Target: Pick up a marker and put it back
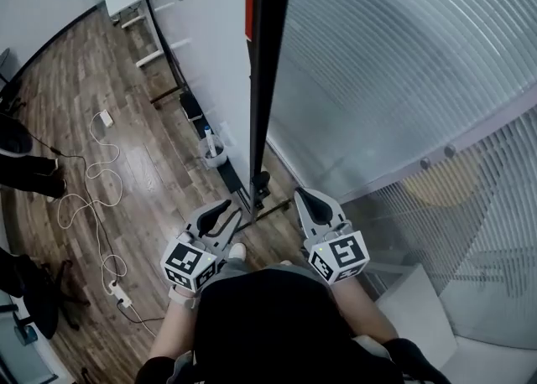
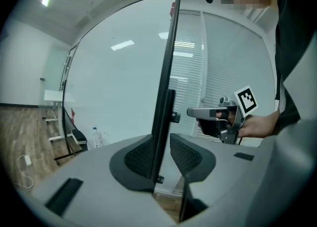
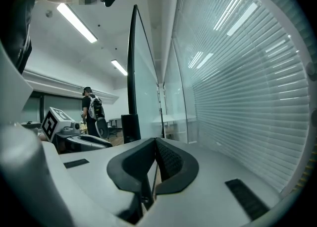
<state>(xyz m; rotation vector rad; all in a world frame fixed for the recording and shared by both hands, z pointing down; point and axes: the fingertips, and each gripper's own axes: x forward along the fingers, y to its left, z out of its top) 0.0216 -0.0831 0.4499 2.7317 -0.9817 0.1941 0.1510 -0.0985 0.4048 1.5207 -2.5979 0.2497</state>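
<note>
Wood-plank floor (image 1: pixel 159 194) here, with a long white cable (image 1: pixel 94 220) looping across it (pretty messy) to a power strip (image 1: pixel 120 295). A small white bucket (image 1: pixel 213 154) stands beside the board stand (image 1: pixel 230 176).

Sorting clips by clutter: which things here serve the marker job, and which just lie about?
Job: left tongs, open; right tongs, shut; whiteboard, seen edge-on. No marker shows.
Lying about: white cable, power strip, white tub.

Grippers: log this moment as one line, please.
left gripper: open, empty | right gripper: shut, empty | black-framed board: ahead, edge-on | marker: unseen
</note>
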